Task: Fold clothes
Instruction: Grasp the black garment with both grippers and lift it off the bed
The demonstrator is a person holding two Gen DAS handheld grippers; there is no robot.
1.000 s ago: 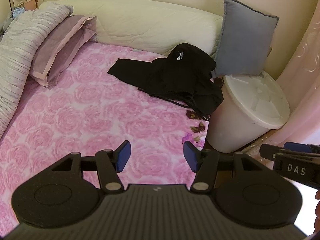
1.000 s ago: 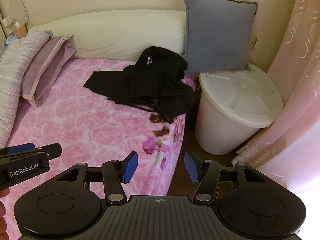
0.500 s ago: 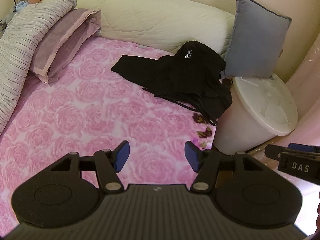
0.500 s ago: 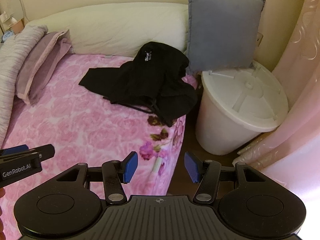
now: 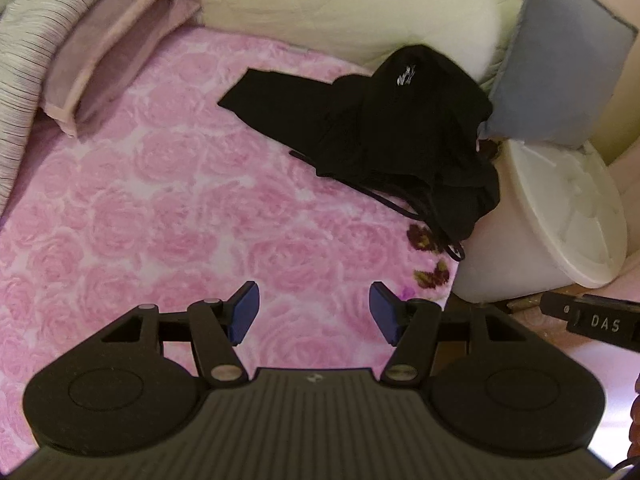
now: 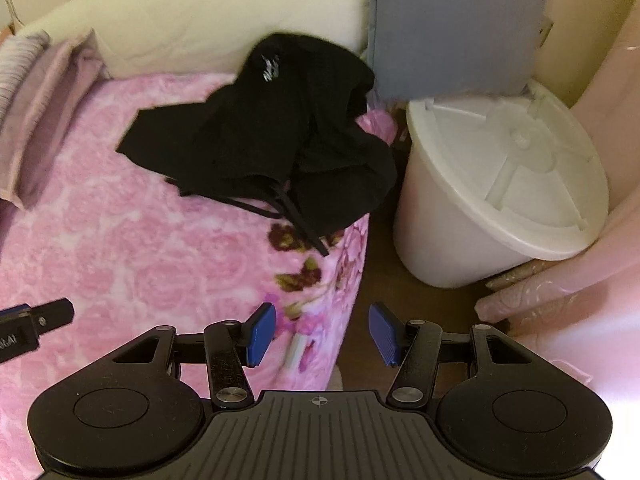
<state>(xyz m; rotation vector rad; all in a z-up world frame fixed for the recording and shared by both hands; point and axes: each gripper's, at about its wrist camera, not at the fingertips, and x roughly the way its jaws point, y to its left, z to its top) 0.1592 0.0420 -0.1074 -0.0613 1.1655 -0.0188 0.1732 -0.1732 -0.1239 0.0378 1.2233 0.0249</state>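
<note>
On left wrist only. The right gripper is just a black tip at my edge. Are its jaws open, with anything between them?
Observer: The right gripper is open with nothing between the pads; it hangs over the edge of the pink blanket.
Operator: What's below it, past the edge?
Observer: Dark floor in the gap between the bed and the white bin.
Operator: Is the black garment hanging off that side?
Observer: No. The black garment lies bunched on top of the blanket near the edge, its cord trailing toward the gripper.
</note>
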